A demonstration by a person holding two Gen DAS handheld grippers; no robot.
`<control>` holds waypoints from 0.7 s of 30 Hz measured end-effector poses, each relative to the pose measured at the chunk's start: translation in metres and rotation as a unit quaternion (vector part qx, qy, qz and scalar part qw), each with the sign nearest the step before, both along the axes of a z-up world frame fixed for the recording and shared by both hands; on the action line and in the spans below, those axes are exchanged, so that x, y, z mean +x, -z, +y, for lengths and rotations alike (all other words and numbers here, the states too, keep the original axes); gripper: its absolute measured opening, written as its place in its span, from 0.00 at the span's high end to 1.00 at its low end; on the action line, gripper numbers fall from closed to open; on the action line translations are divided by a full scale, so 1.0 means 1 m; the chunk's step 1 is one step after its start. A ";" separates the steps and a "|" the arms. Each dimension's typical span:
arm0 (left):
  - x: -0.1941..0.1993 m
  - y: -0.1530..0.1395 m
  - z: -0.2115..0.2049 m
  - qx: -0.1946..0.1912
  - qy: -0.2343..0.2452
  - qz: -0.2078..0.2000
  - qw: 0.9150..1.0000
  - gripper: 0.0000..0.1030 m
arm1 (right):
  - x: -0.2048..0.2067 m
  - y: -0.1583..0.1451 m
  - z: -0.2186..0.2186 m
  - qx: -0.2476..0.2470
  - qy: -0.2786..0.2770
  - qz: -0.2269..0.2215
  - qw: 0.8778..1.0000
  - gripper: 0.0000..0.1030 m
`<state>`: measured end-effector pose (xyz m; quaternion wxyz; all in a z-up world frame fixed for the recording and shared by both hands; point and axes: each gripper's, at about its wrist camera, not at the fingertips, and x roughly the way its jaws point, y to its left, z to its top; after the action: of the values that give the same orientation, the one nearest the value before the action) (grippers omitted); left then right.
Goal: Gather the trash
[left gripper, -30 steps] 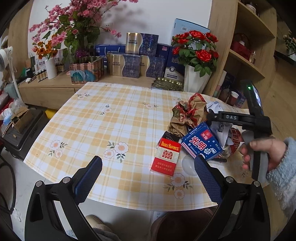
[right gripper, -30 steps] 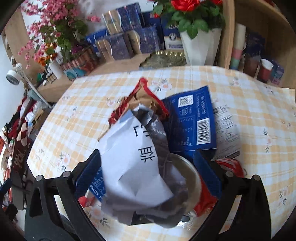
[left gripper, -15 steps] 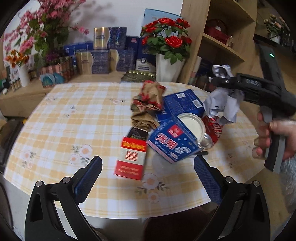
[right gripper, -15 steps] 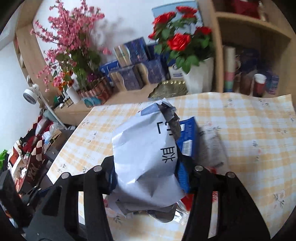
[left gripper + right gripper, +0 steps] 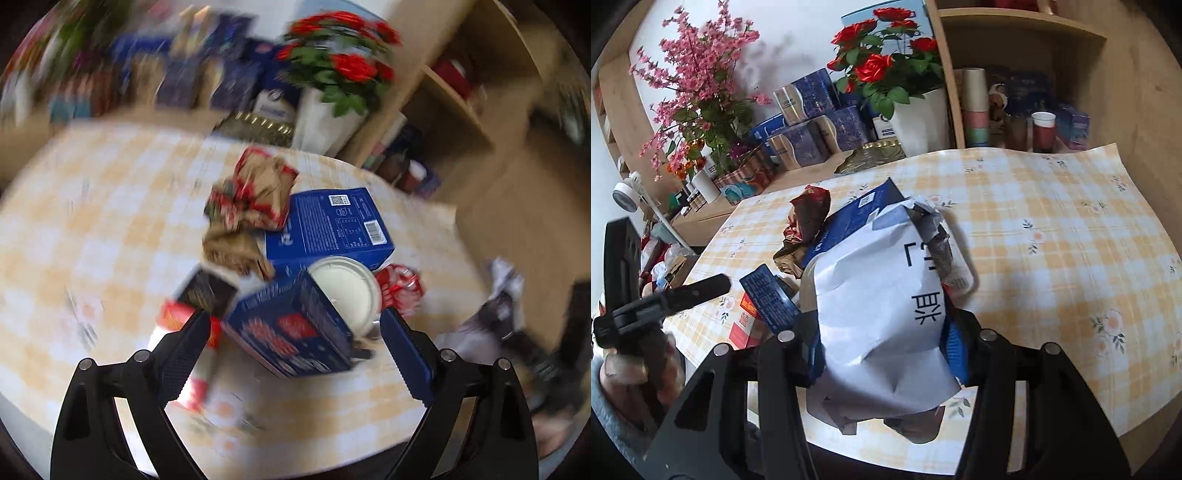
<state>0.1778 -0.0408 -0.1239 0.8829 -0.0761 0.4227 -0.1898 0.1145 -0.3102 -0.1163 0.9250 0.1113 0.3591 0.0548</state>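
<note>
My right gripper [image 5: 882, 343] is shut on a crumpled white paper bag [image 5: 882, 317] with black characters and holds it above the table's front edge. The bag also shows blurred at the right of the left wrist view [image 5: 498, 314]. My left gripper [image 5: 291, 343] is open, its fingers on either side of a tilted blue box [image 5: 291, 332] without touching it. Around the box lie a red carton [image 5: 177, 321], a larger blue box [image 5: 332, 225], a white lid [image 5: 343, 288], a red wrapper [image 5: 400, 290] and crumpled brown-red paper [image 5: 251, 199].
The table has a yellow checked cloth [image 5: 1052, 229]. A white vase of red roses [image 5: 919, 114], boxes and pink flowers [image 5: 698, 81] stand on the sideboard behind. A wooden shelf with cups [image 5: 1041, 125] is at the right.
My left gripper has moved forward and down over the tilted blue box; its view is blurred. My right gripper has carried the paper bag back and lower, off the pile.
</note>
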 end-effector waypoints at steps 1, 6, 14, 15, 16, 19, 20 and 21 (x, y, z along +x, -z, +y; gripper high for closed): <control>-0.005 -0.002 -0.012 0.043 0.025 -0.027 0.998 0.11 | -0.004 -0.001 -0.003 -0.001 0.000 -0.004 1.000 0.48; -0.031 0.018 -0.057 0.207 0.135 -0.105 0.963 0.06 | -0.017 -0.003 -0.010 -0.004 0.006 -0.016 1.000 0.48; -0.019 0.055 -0.089 0.331 0.190 -0.132 0.915 0.06 | -0.032 0.001 -0.028 0.013 0.025 -0.016 0.999 0.48; -0.015 0.059 -0.092 0.341 0.191 -0.128 0.911 0.06 | -0.034 0.002 -0.031 0.014 0.028 -0.014 0.999 0.48; -0.012 0.063 -0.093 0.348 0.190 -0.124 0.910 0.06 | -0.037 0.002 -0.034 0.016 0.031 -0.012 0.999 0.48; -0.002 0.065 -0.090 0.334 0.190 -0.103 0.917 0.08 | -0.044 0.006 -0.041 0.020 0.038 -0.008 0.999 0.48; 0.000 0.064 -0.089 0.324 0.187 -0.098 0.922 0.24 | -0.046 0.008 -0.042 0.020 0.039 -0.005 0.999 0.48; 0.002 0.062 -0.087 0.317 0.182 -0.090 0.926 0.23 | -0.049 0.010 -0.043 0.021 0.041 -0.003 0.999 0.48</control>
<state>0.1802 -0.1275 -0.1857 0.8456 0.3033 0.3863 -0.2093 0.0652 -0.3533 -0.1261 0.9249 0.1456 0.3504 0.0245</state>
